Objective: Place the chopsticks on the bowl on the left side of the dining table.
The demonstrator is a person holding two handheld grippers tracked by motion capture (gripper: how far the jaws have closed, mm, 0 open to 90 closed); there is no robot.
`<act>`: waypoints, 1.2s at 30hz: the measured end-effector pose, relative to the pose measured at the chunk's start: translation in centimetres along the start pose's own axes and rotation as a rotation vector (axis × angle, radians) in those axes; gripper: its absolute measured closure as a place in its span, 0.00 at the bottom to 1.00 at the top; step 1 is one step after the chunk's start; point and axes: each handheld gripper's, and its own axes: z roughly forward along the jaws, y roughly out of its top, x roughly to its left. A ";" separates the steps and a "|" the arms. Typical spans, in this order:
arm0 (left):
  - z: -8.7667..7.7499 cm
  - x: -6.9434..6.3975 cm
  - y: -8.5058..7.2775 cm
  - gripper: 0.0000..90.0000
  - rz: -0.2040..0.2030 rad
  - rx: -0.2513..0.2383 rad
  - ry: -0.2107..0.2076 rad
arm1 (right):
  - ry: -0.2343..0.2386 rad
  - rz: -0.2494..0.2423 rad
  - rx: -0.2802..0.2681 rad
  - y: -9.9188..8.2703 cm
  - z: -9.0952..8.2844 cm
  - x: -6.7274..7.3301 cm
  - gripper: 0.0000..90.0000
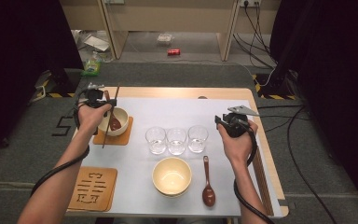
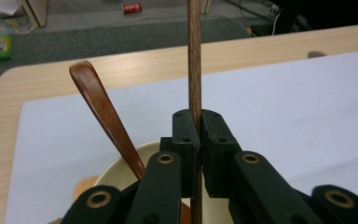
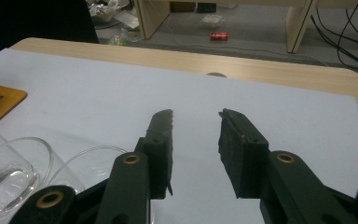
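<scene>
My left gripper (image 2: 200, 116) is shut on a thin wooden stick (image 2: 195, 60) that runs upright between its pads. In the high view the left gripper (image 1: 94, 99) holds the stick (image 1: 111, 119) slanting across a cream bowl (image 1: 120, 125) on an orange coaster (image 1: 123, 137) at the table's left. A brown wooden spoon (image 2: 103, 112) leans in that bowl (image 2: 116, 163), just left of the jaws. My right gripper (image 3: 195, 119) stands open with nothing between its pads, above the white mat; in the high view the right gripper (image 1: 223, 120) is right of the glasses.
Three empty glasses (image 1: 176, 141) stand in a row mid-table. In front of them sit a second cream bowl (image 1: 171, 176) and a brown spoon (image 1: 208, 183) to its right. A patterned coaster (image 1: 93, 188) lies at the front left. One glass (image 3: 14, 168) is close to my right jaws.
</scene>
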 end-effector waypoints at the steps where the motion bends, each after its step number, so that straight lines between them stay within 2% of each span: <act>1: 0.4 0.0 -0.1 0.94 -0.001 0.014 0.004 | -0.001 -0.001 0.000 0.0 0.0 0.0 0.72; 10: 2.7 0.1 -1.4 0.94 -0.027 0.096 0.035 | -0.005 0.004 0.008 -0.5 0.1 -0.4 0.72; 18: 2.9 0.1 -1.8 0.93 -0.031 0.113 0.039 | -0.010 0.003 0.014 -0.7 -0.1 -0.7 0.72; 20: 2.9 0.1 -1.7 0.89 -0.036 0.124 0.033 | -0.009 0.004 0.016 -0.7 0.0 -0.7 0.71; 26: 2.0 0.0 -1.6 0.68 -0.041 0.089 0.027 | -0.009 0.011 0.026 -0.8 0.1 -0.9 0.71; 31: 1.0 0.0 -1.5 0.60 -0.016 0.069 0.034 | -0.013 0.015 0.037 -1.0 0.1 -1.2 0.71; 36: 0.4 0.1 -1.4 0.56 -0.013 0.056 0.030 | -0.016 0.019 0.046 -1.2 0.2 -1.4 0.71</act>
